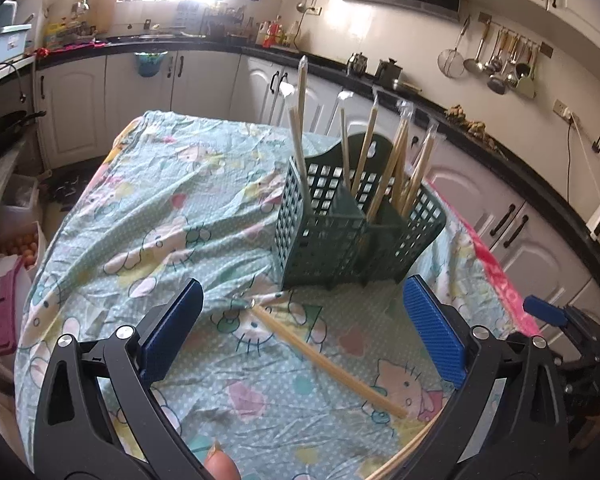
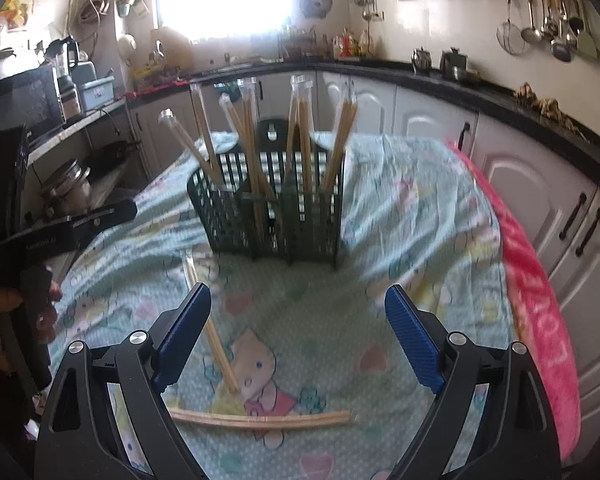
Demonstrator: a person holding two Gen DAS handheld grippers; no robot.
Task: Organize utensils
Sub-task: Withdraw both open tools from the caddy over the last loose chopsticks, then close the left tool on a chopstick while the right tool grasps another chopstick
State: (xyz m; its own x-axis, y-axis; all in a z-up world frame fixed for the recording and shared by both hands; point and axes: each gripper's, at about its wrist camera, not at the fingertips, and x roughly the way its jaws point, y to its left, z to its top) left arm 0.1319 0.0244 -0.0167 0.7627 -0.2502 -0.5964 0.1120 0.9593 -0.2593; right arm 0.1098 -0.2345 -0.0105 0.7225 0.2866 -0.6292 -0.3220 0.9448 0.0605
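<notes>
Chopsticks (image 2: 220, 344) lie before basket (image 2: 268, 216), seemingly wrapped.

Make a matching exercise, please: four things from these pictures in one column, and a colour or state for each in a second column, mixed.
Things:
1. basket
2. right claw
3. loose chopsticks
4. towel

States:
A. pink, along the table edge
B. open, holding nothing
C. dark green, with chopsticks standing in it
D. lying flat on the cloth

Pairs: 1-C, 2-B, 3-D, 4-A
</notes>
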